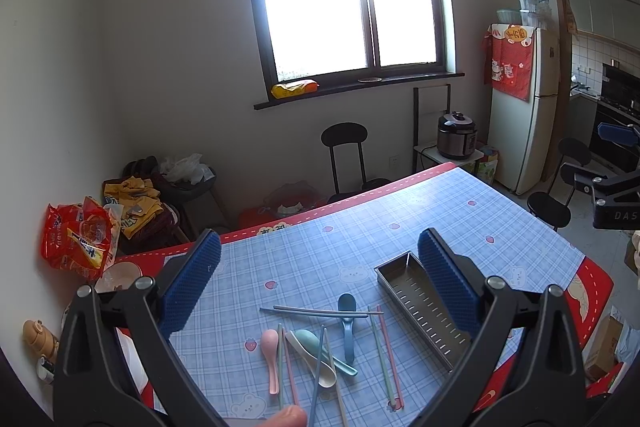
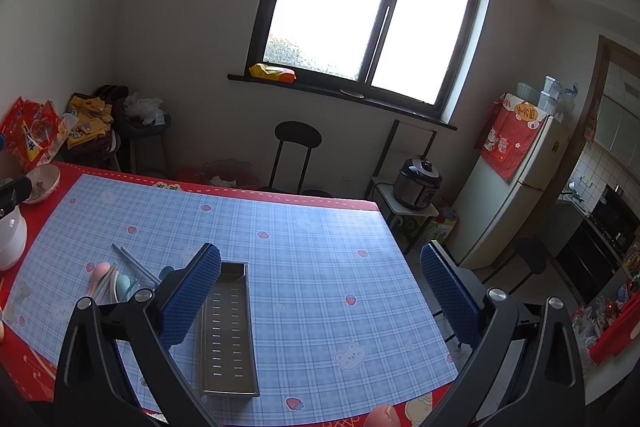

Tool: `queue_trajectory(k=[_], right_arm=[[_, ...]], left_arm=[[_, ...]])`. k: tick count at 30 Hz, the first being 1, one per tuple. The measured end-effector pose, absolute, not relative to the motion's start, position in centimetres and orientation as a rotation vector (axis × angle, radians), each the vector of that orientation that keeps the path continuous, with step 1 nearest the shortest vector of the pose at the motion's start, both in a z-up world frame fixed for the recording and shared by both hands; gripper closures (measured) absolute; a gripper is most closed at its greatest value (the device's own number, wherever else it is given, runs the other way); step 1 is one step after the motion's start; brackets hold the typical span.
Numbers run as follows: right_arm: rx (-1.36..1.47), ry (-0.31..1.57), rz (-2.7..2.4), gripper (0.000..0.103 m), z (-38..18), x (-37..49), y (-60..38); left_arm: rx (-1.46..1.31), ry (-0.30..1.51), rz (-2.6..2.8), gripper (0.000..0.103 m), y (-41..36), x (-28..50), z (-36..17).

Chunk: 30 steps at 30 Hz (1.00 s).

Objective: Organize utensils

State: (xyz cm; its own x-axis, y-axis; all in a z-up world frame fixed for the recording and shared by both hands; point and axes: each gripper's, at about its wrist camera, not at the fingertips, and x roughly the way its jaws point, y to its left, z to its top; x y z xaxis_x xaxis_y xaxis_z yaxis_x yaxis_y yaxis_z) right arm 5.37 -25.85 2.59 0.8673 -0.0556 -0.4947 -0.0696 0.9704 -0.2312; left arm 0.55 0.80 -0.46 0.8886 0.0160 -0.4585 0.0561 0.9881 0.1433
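While both grippers hang above the table [image 1: 520, 227] with its blue plaid cloth, nothing is actually being held. The left gripper [image 1: 320, 283] has its jaws spread wide, and pretty much the whole utensil pile sits framed between its blue pads on the cloth below: a pink spoon [image 1: 271, 351], a white spoon [image 1: 316, 363] with a teal spoon [image 1: 320, 345] lying over it, a darker blue spoon [image 1: 347, 323], and a scatter of chopsticks [image 1: 320, 311] crossing them, plus a green and pink pair [image 1: 386, 355] off to the right. The metal tray [image 1: 420, 307], a slotted rectangular thing, lies just right of the pile, partly tucked behind the left gripper's right-hand pad.

The right gripper [image 2: 320, 291] is spread wide too. From its camera the tray [image 2: 228, 331] sits low on the left, right next to the left-hand pad and partly behind it, looking empty. The utensil pile [image 2: 116, 279] is further left, outside the jaws, mostly blocked by that finger.
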Motion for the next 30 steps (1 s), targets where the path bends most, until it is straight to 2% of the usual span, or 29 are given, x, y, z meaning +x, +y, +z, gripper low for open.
queue_trajectory(k=[30], right_arm=[[-0.247, 0.524, 0.012, 0.005, 1.94, 5.63, -25.57]], left_arm=[[0.152, 0.48, -0.012, 0.005, 0.76, 0.2, -0.81]])
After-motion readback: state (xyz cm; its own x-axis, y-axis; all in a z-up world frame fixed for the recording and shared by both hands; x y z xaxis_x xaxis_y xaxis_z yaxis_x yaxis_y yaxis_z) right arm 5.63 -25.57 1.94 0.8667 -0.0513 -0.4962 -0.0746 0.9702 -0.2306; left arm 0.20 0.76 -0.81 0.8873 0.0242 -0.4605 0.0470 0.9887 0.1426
